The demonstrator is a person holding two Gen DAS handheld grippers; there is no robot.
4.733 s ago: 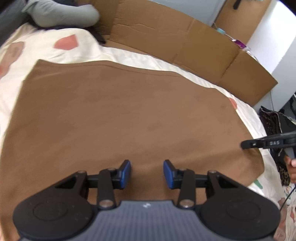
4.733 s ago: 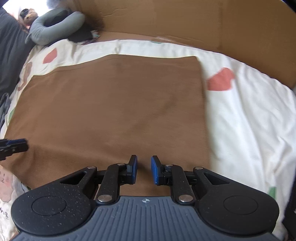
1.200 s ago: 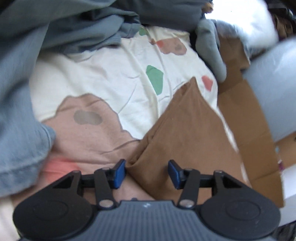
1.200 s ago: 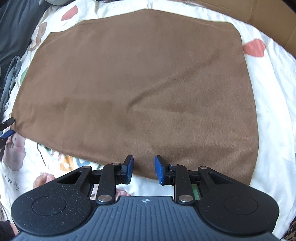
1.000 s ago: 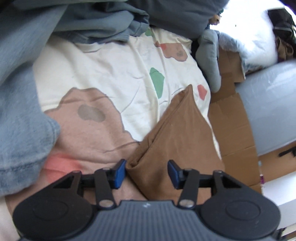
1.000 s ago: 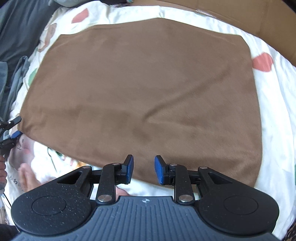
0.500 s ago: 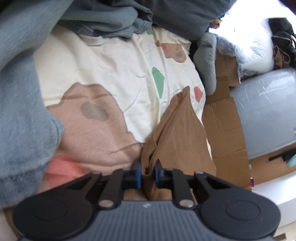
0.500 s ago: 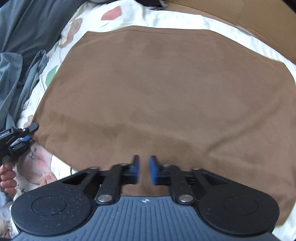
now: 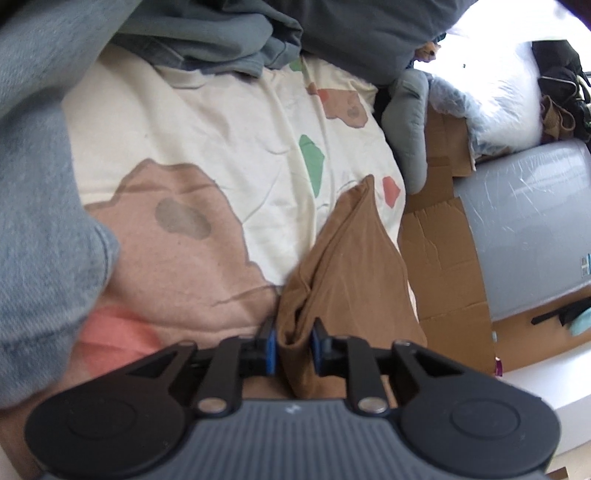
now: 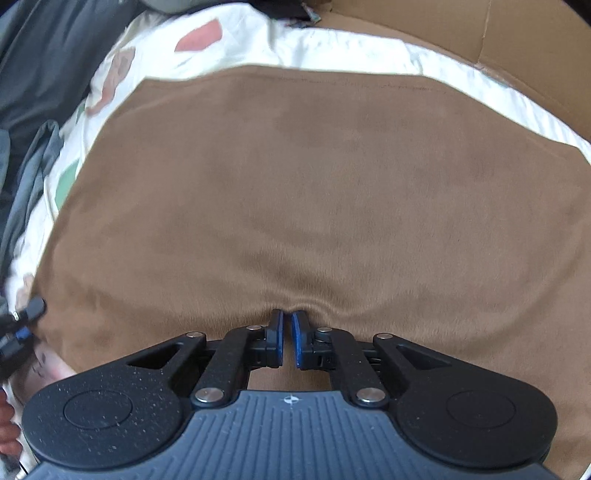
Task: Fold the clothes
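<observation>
- One brown garment lies spread flat on the bed's patterned sheet, its near corner bunched up in the left wrist view.
- The left claw has that corner between its blue pads; the jaws are easing open slightly, yet the pads appear to press the cloth.
- The right claw is nearly together, pinching a small pucker of the near edge.
- Step in hand, as I judge it: both grips set along the near edge, ready for a fold.
- The next move calls for lifting both points together and carrying them over to the far edge, keeping the cloth taut.
- Count: one brown garment, two claws, one grey pile of clothes beyond, cardboard behind the bed.
</observation>
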